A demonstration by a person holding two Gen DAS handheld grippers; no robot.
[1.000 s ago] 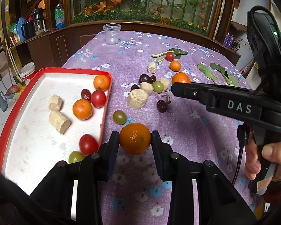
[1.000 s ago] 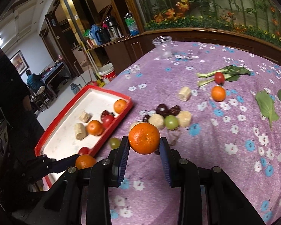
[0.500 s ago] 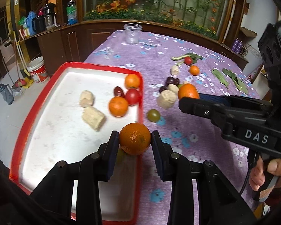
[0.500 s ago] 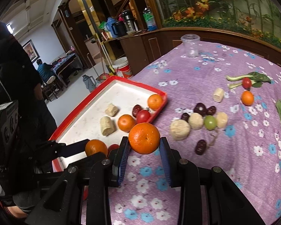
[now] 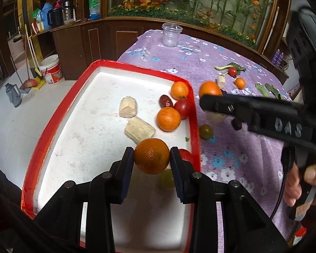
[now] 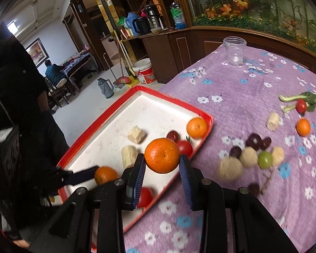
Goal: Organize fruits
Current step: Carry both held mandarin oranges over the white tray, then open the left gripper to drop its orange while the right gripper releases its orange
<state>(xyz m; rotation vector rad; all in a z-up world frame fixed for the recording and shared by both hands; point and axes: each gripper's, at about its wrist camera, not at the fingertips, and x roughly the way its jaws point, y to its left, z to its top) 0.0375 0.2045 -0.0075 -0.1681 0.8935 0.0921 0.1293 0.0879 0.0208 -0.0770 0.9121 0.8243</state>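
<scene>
A clear plastic jar [image 6: 234,50] stands upright at the far end of the surface, on a purple cloth [image 6: 252,88] printed with white and blue flowers. Beyond it runs a dark wooden cabinet [image 5: 90,40] carrying a blue flask [image 6: 131,22], a black jug [image 6: 141,25] and a large water bottle [image 5: 94,5]. On the floor near the cabinet sit a white bucket [image 5: 51,69], a grey kettle [image 5: 13,93] and a broom [image 6: 121,63]. A seated person [image 6: 52,70] is visible in the far room.

You hold two orange fruits: orange [image 5: 151,155] and second orange [image 6: 162,155]. Tray [image 5: 52,113]: red rim, white floor. Tablecloth [image 6: 252,88]: purple, white and blue flowers. Grape [image 6: 264,159]: green. Tomato [image 5: 182,108]: red.
</scene>
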